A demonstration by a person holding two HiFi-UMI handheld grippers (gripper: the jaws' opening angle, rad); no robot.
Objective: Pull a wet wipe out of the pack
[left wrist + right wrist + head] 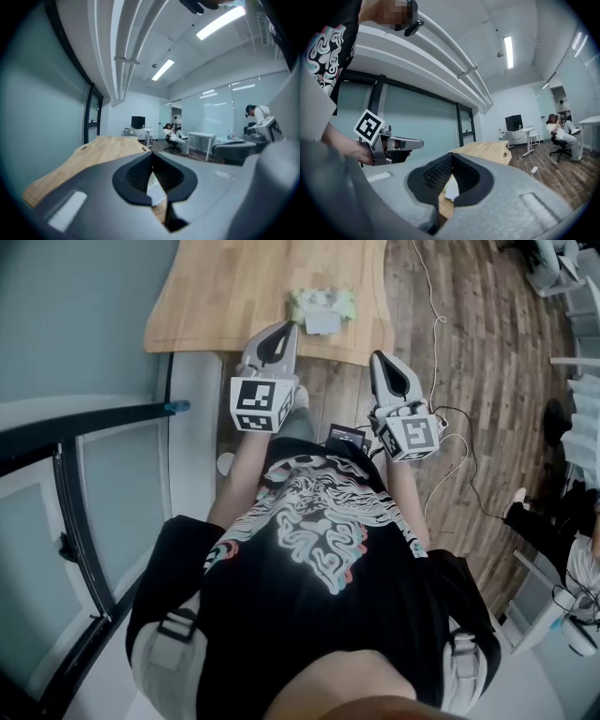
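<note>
both jaws closed, nothing in them. left gripper (287, 329) hovers over the wooden counter's (225, 287) near edge, just short of the green wet wipe pack (321, 307) lying there; right gripper (379, 358) hangs beside, above the floor (459, 352).

The table (234, 296) is pale honey wood, the floor (469, 381) darker brown planks. The pack (322, 307) is light green with a white patch. The left gripper (286, 326) and right gripper (378, 357) are grey, and their cubes (255, 402) carry black-and-white squares. The shirt (319, 549) is black with white and red swirls.
</note>
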